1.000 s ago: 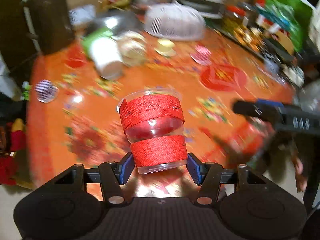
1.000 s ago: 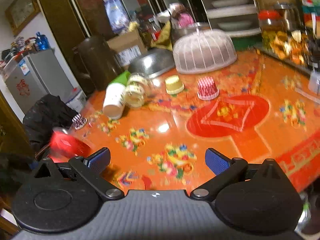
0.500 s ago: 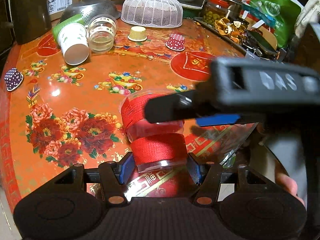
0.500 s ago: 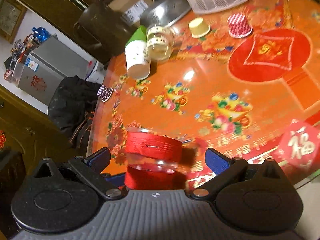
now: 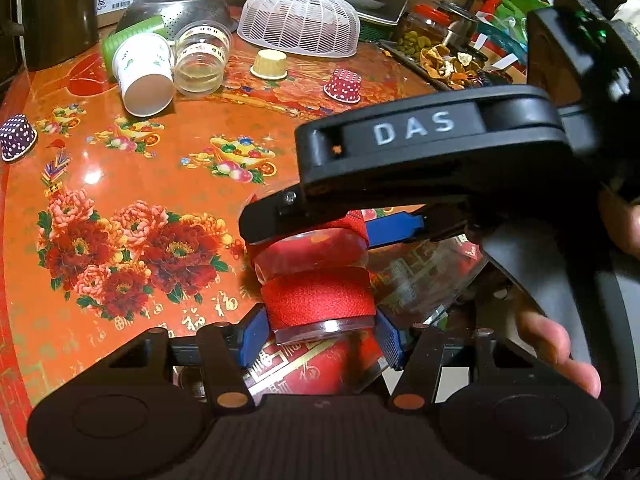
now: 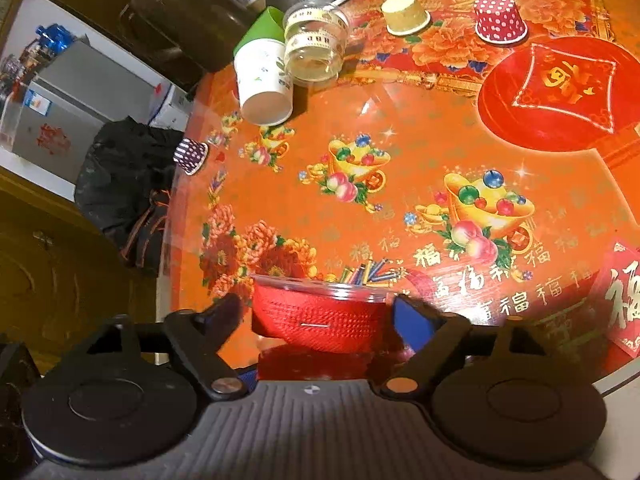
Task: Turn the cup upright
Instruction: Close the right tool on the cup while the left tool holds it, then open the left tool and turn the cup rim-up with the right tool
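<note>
A clear plastic cup with two red tape bands (image 5: 320, 300) is held above the near edge of the orange table (image 5: 120, 168). My left gripper (image 5: 320, 332) is shut on its narrow base end; the wide rim points away from the camera. My right gripper (image 6: 320, 316) comes in from above and straddles the upper band near the rim (image 6: 320, 320), with its blue pads close on both sides. Its black body (image 5: 420, 152) hides the top of the cup in the left wrist view.
A white-green paper cup (image 5: 140, 72) and a clear jar (image 5: 200, 60) lie on their sides at the back left. Small inverted cups: purple (image 5: 16, 136), yellow (image 5: 270, 64), red dotted (image 5: 344, 85). A white mesh food cover (image 5: 298, 22) and metal colander (image 5: 176, 12) stand behind.
My right gripper has swung in from the right and come down over the cup's rim end, its fingers closing in around it. The left gripper keeps hold of the cup's base.
</note>
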Demonstrator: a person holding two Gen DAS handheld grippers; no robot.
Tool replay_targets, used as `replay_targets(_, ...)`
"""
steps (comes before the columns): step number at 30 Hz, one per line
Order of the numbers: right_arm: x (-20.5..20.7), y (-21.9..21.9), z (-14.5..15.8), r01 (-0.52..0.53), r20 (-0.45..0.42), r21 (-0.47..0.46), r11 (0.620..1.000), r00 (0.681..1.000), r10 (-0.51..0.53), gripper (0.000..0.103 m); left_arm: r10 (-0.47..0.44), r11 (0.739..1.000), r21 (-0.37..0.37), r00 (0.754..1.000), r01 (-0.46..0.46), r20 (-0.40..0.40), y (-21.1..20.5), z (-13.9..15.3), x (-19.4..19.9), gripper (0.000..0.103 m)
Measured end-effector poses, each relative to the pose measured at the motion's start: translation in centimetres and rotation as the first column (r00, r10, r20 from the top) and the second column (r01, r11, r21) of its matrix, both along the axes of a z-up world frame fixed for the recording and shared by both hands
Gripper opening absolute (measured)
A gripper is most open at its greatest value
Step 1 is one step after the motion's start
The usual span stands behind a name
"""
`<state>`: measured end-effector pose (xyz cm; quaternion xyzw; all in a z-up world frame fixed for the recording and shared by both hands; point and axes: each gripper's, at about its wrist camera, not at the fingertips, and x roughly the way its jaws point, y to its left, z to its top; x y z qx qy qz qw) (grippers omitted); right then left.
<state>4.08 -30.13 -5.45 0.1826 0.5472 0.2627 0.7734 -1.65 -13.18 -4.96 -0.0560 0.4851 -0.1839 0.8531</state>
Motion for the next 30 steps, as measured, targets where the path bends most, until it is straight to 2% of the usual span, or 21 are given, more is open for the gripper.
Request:
replay_targets(3, 0.1, 0.2, 0.0, -0.003, 0.001, -0.014, 1.0, 1.0, 0.003, 0.073, -0.001, 1.0, -0.004, 1.0, 0.001, 0.0, 0.1, 0.0, -0.1, 0.061)
replay_targets(12, 0.0, 1.1, 0.3, -0.028, 0.022, -0.046, 0.999, 0.999, 0.029, 0.07, 0.011, 1.0, -0.003, 1.0, -0.011, 0.001, 0.2, 0.1, -0.3, 0.062)
replay_targets(14, 0.1, 1.2, 0.2, -0.033, 0.023, -0.043, 0.999, 0.999, 0.034, 0.07, 0.009, 1.0, 0.017, 1.0, -0.009, 0.014, 0.0, 0.1, -0.4, 0.07)
replay_targets(16, 0.1, 1.1, 0.2, -0.033, 0.022, -0.04, 0.999, 0.999, 0.034, 0.07, -0.002, 1.0, 0.021, 1.0, 0.002, 0.021, -0.1, 0.0, -0.5, 0.089)
replay_targets(17, 0.1, 1.2, 0.2, -0.034, 0.023, -0.039, 0.999, 0.999, 0.035, 0.07, -0.008, 1.0, 0.014, 1.0, 0.008, 0.024, -0.1, 0.0, -0.6, 0.091)
replay_targets(23, 0.1, 1.2, 0.5, -0.04, 0.034, -0.025, 0.999, 0.999, 0.041, 0.07, -0.025, 0.999, 0.047, 0.998, 0.023, 0.052, 1.1, 0.2, -2.6, 0.091)
replay_targets(28, -0.1, 1.0, 0.6, -0.04, 0.061, -0.019, 0.999, 0.997, 0.041, 0.07, 0.01, 1.0, -0.011, 0.996, -0.009, 0.091, 4.4, 1.1, -4.9, 0.091)
replay_targets(30, -0.5, 1.0, 1.0, -0.026, 0.111, -0.038, 0.999, 0.993, 0.03, 0.069, 0.04, 0.999, -0.037, 0.992, -0.036, 0.12, 5.8, 1.6, -5.4, 0.091)
